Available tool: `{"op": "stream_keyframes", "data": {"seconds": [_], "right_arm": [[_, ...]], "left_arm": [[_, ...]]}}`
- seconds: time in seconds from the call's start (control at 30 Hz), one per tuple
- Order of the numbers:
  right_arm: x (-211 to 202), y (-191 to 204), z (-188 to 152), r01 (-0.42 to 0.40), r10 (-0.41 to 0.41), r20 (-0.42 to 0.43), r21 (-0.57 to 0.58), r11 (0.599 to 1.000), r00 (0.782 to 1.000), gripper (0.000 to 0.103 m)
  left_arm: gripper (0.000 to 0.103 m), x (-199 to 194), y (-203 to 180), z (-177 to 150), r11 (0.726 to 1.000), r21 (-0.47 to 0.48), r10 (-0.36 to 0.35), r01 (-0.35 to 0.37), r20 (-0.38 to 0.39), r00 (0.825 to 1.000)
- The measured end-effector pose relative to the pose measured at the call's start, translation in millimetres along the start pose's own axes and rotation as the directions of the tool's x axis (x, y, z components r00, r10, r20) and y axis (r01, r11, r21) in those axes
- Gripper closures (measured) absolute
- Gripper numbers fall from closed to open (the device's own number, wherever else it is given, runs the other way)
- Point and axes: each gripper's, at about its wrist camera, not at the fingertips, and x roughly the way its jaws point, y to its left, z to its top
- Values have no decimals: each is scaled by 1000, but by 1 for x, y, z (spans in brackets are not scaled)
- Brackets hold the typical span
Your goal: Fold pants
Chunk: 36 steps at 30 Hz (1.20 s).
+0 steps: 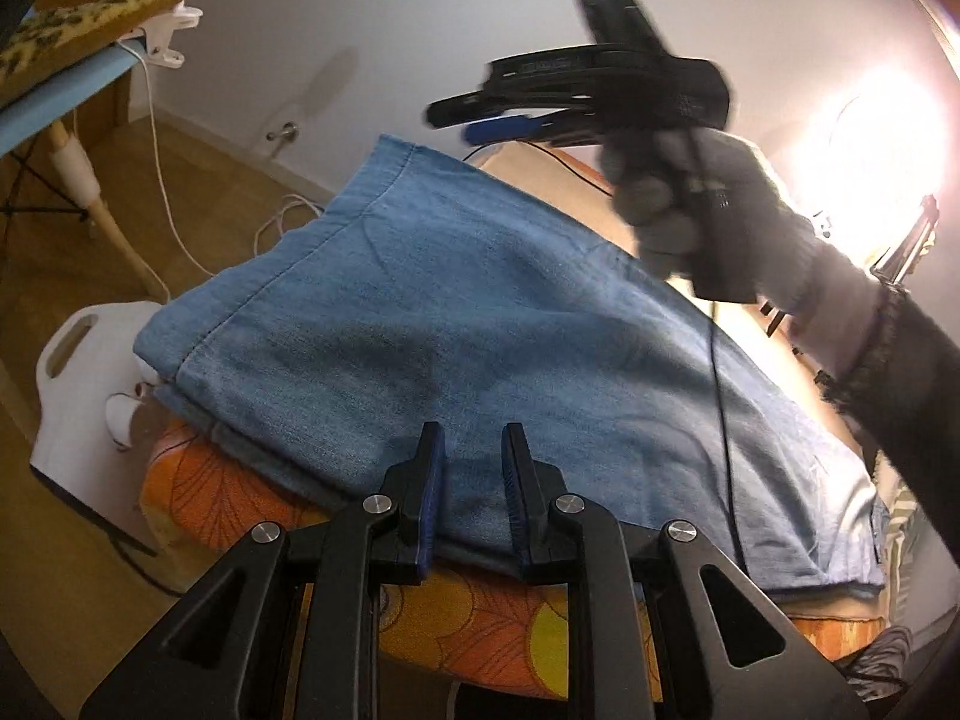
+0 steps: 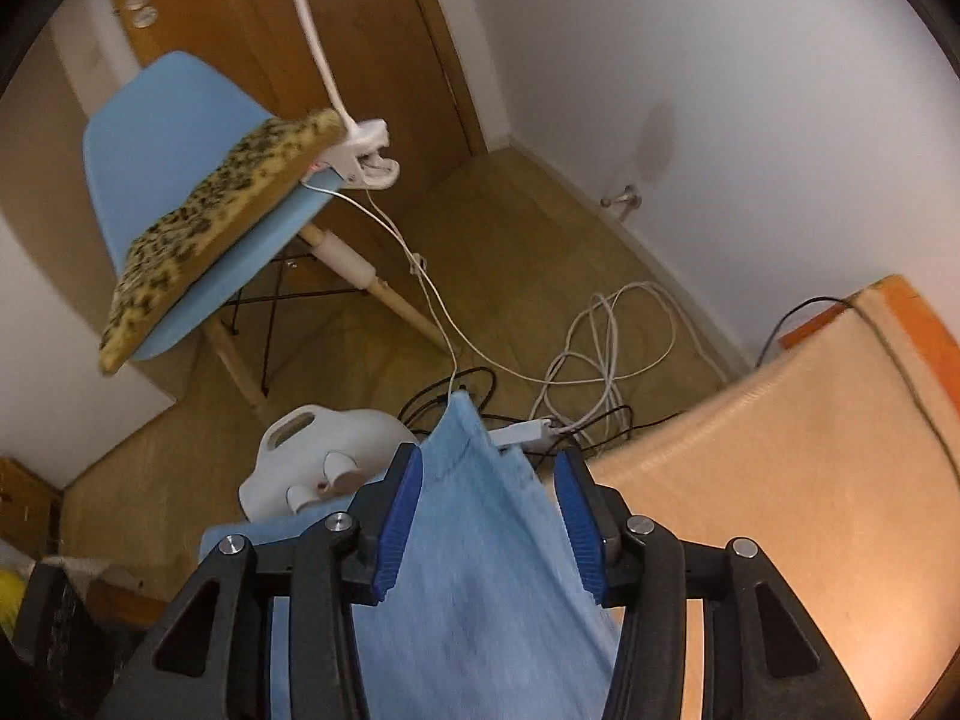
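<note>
The light blue denim pants [image 1: 456, 324] lie folded across a surface covered with an orange flowered cloth [image 1: 240, 504]. My left gripper [image 1: 474, 450] is at the near edge of the pants, its jaws open with a gap, nothing between them. My right gripper [image 1: 474, 120] shows in the left wrist view, held in a grey-gloved hand above the far end of the pants. In the right wrist view the right gripper [image 2: 489, 474] is open, with the pants [image 2: 480, 570] seen in the gap between its blue pads [image 2: 399, 522], not pinched.
A blue chair with a leopard-print cushion [image 2: 210, 228] stands to the left. White and black cables [image 2: 600, 354] lie on the wooden floor. A white plastic jug [image 2: 324, 450] sits beside the surface. A bright lamp [image 1: 870, 138] shines at the right.
</note>
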Motion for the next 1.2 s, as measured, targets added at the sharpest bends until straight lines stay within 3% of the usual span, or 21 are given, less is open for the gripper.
{"op": "stream_keyframes", "data": {"seconds": [0.07,0.13,0.2,0.27,0.33,0.53,0.6,0.73,0.9,1.07,1.1,1.2], "right_arm": [[15,1,2,-17,17,-32,-6,1000,999,62],[29,7,5,-17,15,-63,-28,999,998,77],[35,15,4,1,-5,-66,-69,998,998,100],[36,18,4,33,-39,-54,-96,995,998,101],[41,13,6,131,-134,-38,-88,987,990,101],[12,-5,8,126,-126,6,7,992,992,92],[-14,-6,3,124,-124,47,7,992,991,65],[-79,-9,-15,67,-72,128,44,997,989,64],[-168,-5,-59,98,-107,199,57,994,974,54],[-265,-3,-116,167,-187,257,95,981,948,54],[-289,-4,-131,188,-212,269,112,976,939,52],[-340,-3,-164,249,-284,288,153,956,914,50]], "left_arm": [[86,-2,1,-1,1000,4,-9,9,1,1000],[86,-2,2,-2,1000,2,-16,16,3,1000],[86,-3,4,-2,1000,3,-23,23,5,1000],[86,-3,3,-3,1000,8,-22,22,12,1000],[86,-5,1,-4,1000,22,-10,10,16,1000],[86,-2,-2,-1,999,39,14,-15,2,1000],[85,-1,-6,2,999,33,27,-27,-7,1000],[85,-4,-22,5,997,54,48,-46,-33,998],[85,-26,-56,20,993,116,38,-38,4,999],[84,-42,-103,37,981,195,-19,12,35,999],[75,-44,-114,39,977,214,-35,27,35,999],[71,-45,-146,41,961,266,-83,77,14,996]]}}
